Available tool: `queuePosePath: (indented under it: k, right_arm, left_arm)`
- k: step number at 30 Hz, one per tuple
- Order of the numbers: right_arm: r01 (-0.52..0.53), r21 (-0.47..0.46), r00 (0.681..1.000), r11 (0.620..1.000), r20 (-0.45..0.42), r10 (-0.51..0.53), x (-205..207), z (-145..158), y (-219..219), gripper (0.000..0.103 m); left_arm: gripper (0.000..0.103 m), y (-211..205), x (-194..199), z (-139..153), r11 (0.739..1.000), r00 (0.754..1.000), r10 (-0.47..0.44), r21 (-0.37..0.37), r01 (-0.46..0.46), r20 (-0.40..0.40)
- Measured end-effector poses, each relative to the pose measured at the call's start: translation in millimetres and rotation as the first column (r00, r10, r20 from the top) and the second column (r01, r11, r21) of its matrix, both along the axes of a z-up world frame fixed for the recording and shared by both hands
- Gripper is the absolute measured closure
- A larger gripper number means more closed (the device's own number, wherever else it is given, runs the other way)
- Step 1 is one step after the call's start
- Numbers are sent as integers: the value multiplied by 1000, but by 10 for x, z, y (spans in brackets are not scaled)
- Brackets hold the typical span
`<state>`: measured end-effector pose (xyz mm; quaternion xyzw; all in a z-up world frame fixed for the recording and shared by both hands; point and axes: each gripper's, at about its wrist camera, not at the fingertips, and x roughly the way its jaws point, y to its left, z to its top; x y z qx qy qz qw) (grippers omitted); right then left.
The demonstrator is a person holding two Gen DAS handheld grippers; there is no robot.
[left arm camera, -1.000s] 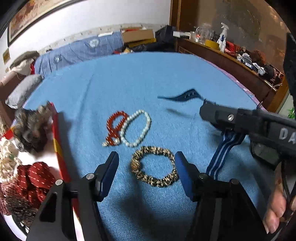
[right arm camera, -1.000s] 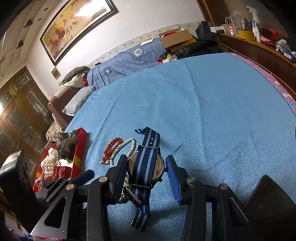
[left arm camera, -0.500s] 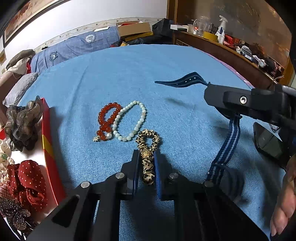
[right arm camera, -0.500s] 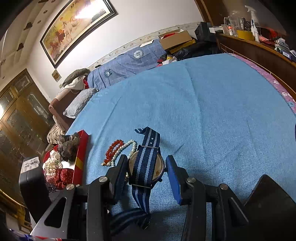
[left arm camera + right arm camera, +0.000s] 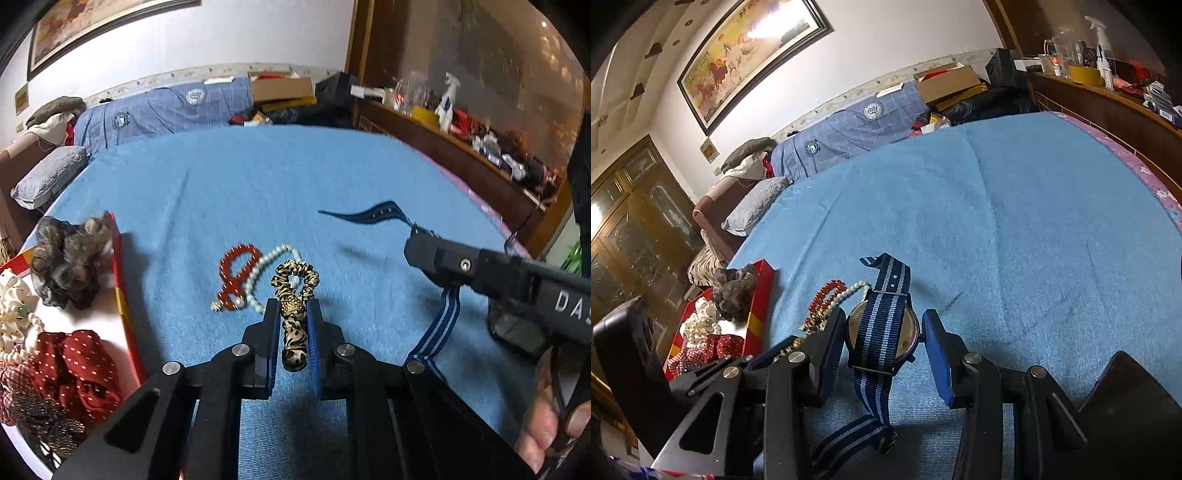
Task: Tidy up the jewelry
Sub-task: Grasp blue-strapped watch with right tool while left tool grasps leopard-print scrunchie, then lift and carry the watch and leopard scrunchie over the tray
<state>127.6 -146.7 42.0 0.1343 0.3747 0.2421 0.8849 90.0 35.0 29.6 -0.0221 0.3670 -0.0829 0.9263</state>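
Note:
My left gripper is shut on a leopard-print scrunchie, squeezed into a narrow strip, its loop sticking out past the tips. Just beyond it a red bead bracelet and a pearl bracelet lie overlapping on the blue blanket. My right gripper is shut on a watch with a blue striped strap. The watch is held above the blanket, and the strap hangs down from it in the left wrist view.
A red box at the left holds a brown scrunchie, a red dotted one and pearl pieces. A hand grips the right tool. A wooden sideboard with bottles runs along the right.
The left jaws went from wide open around the leopard scrunchie to shut on it, squashing it flat, and rose slightly. The right gripper kept still with the watch.

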Motion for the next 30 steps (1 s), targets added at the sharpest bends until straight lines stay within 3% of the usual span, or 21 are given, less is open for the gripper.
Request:
queuePosePath:
  k: [6,30]
  right_arm:
    - [-2,25,999,1000,34,1,-62,73,3,57]
    - [-31,32,996,999,84,29,-166,147,61,56]
  left_arm:
    - [90,16,-84,115,1000,998,17,11,-18,66]
    - [90,36,-199,289,996,987,60,52,-69,151]
